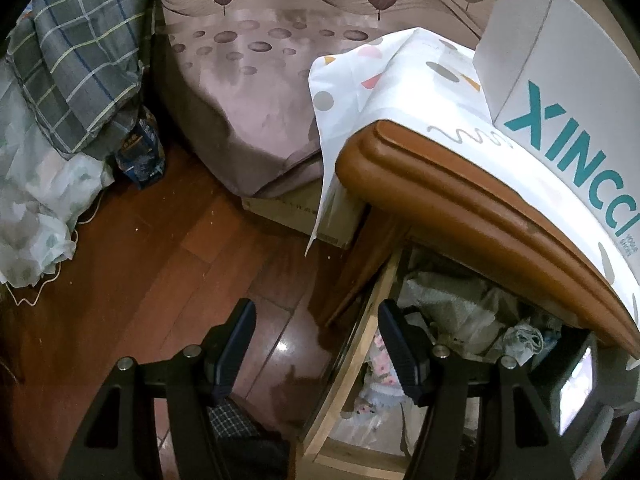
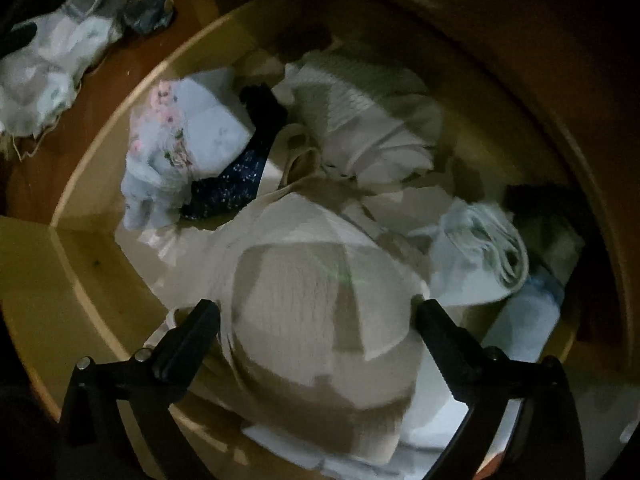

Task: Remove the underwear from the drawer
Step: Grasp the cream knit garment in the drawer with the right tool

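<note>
The drawer [image 2: 100,152] of pale wood is pulled open and full of folded clothes. A beige bra [image 2: 312,292] lies at its front, between the open fingers of my right gripper [image 2: 316,308], which reaches down into the drawer. Behind it lie a light blue floral piece [image 2: 176,148], a dark blue dotted piece [image 2: 232,188] and white folded cloth [image 2: 368,120]. My left gripper [image 1: 316,320] is open and empty. It hovers over the drawer's left side wall [image 1: 348,360], with the floral piece [image 1: 380,376] below its right finger.
The brown nightstand top [image 1: 460,200] overhangs the drawer and carries a patterned cloth [image 1: 360,80] and a white XINCCI box [image 1: 568,120]. A bed [image 1: 260,80] stands behind. Plaid bedding [image 1: 76,64] and white bags [image 1: 40,208] lie left on the wood floor [image 1: 160,272].
</note>
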The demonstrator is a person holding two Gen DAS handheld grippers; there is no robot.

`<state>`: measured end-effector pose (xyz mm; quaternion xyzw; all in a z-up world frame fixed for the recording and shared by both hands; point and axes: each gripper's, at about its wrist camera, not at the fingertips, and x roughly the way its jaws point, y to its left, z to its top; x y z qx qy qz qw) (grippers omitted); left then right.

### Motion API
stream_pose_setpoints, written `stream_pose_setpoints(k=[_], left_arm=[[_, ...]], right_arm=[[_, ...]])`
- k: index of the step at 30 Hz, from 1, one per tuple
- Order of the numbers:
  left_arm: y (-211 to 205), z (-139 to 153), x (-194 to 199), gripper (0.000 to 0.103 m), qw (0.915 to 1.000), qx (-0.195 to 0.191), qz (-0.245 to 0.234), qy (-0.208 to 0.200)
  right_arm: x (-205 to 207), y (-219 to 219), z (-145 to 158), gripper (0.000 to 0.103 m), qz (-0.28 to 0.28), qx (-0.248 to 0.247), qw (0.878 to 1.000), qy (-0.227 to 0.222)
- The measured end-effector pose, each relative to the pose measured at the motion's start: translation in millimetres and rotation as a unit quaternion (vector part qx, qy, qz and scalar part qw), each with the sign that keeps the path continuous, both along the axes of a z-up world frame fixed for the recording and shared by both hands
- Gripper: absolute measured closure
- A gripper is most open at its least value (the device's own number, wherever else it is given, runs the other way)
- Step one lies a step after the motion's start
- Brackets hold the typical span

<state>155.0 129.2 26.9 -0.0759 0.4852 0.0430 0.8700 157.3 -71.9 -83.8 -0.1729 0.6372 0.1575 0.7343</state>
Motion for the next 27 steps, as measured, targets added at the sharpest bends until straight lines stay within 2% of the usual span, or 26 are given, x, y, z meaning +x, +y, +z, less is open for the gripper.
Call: stream_pose_setpoints(k=[7,9,17,19,23,27], left_arm=[[-1.8,-6.8,2.1,0.038,0.9999,0.002,-0.005,0.012],[-3.1,-10.0,2.3,0.038,0.9998,0.000,-0.009,0.018],[-14.8,-18.6,2.4,0.038,0.9990,-0.004,-0.032,0.031],[-16.9,-20.3,2.6,0.038,0.9988,0.002,-0.036,0.033],[-20.6,-23.6,3.1,0.038,0.9984,0.000,-0.042,0.038],[-25.2,-25.9,4.1,0.038,0.9979,-0.003,-0.050,0.041]], right_arm=[[11.8,19.9,-13.9,0.006,0.036,-0.040,0.999,0.008],[13.0,22.8,-16.2,0.013,0.039,-0.045,0.998,0.010],[-1.0,21.0,-4.1,0.057,0.047,-0.045,0.998,-0.002],[-5.3,15.6,2.7,0.063,0.045,-0.038,0.998,-0.009],[-18.7,4.3,14.3,0.070,0.025,-0.021,0.999,-0.026],[-36.8,-15.8,32.4,0.071,-0.007,-0.001,0.998,-0.057]])
